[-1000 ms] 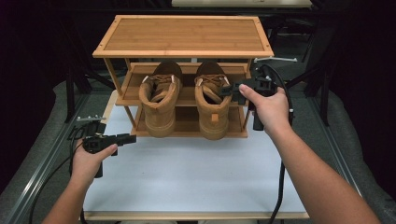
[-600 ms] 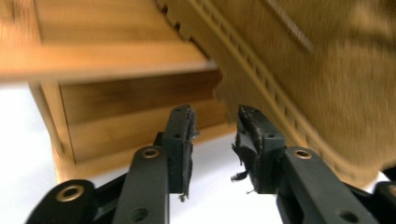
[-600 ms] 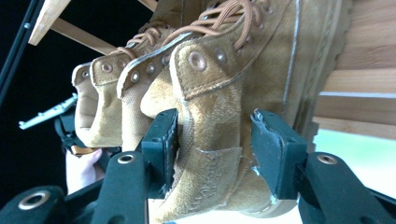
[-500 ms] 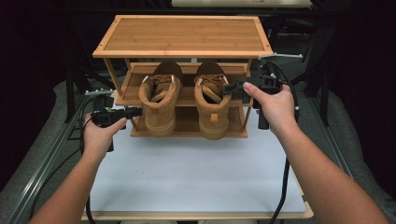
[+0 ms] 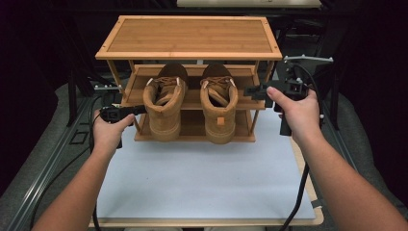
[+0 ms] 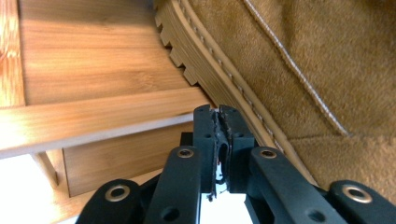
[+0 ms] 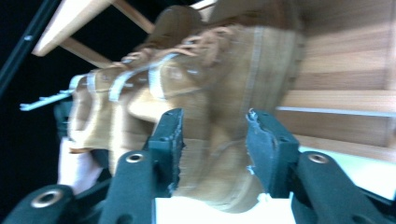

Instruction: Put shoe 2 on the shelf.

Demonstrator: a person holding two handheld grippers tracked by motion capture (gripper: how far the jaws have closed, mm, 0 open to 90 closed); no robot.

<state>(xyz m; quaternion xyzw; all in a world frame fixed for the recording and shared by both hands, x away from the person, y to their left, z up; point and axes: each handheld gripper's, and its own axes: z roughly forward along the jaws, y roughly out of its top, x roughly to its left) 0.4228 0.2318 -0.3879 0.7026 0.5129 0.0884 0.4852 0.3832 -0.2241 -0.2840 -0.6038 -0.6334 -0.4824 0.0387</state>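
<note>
At the table's far edge, a pair of tan suede boots rests heels-out on the lower shelves of a bamboo shoe rack (image 5: 188,36), the left boot (image 5: 164,108) and right boot (image 5: 219,108) side by side near the rack's front edge. My left gripper (image 5: 137,109), jaws pressed together on nothing, noses in against the left boot's ridged rubber sole (image 6: 219,70) at the rack's left post. My right gripper (image 5: 253,90) sits spread at the rack's right side, its jaws framing the right boot's heel (image 7: 219,154) without pinching it.

I reckon the closed left jaws could only shove the boot, skidding it along the smooth lacquered slat or tipping it off the front lip. The nap looks soft and the heel broad and rounded, so a shallow bite from the right could slip. Both hands work close to the posts; a knock could jolt the light rack on the white tabletop (image 5: 202,187).
</note>
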